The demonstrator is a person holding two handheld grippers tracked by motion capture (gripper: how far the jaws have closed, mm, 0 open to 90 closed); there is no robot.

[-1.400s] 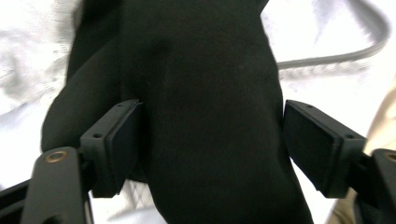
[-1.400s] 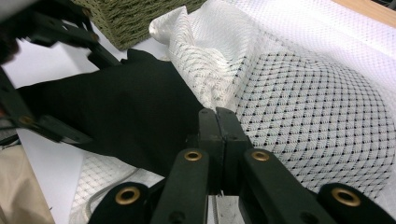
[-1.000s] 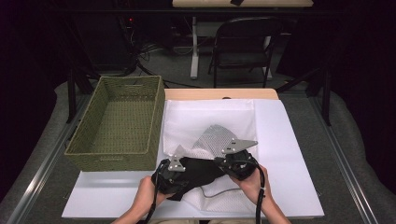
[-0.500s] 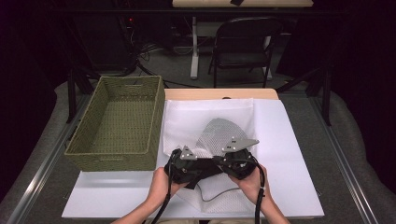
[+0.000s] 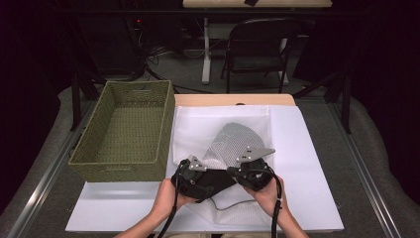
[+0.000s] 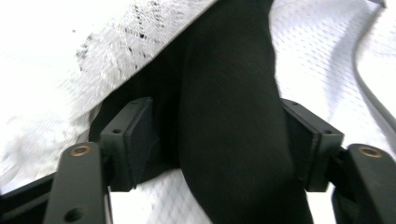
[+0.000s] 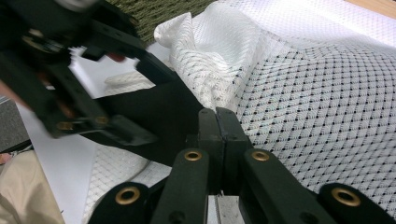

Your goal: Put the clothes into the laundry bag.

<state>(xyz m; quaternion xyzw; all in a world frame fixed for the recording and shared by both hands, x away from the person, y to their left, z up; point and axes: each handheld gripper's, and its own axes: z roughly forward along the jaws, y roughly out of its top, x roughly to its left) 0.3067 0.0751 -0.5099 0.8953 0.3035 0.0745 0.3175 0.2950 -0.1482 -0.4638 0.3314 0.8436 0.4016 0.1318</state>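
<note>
Two grippers work a black cloth lying on the white mesh bag: right gripper pinches it; left gripper, jaws just opening, straddles it loosely. Next, probably regripping to fold.

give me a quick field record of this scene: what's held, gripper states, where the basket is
work item: black cloth on white mesh bag
left gripper: jaws have just been opening, black cloth between them, pads apart from it
right gripper: shut on the black cloth's edge
basket: green woven, left of the bag, nothing inside
surface: white sheet on the table
</note>
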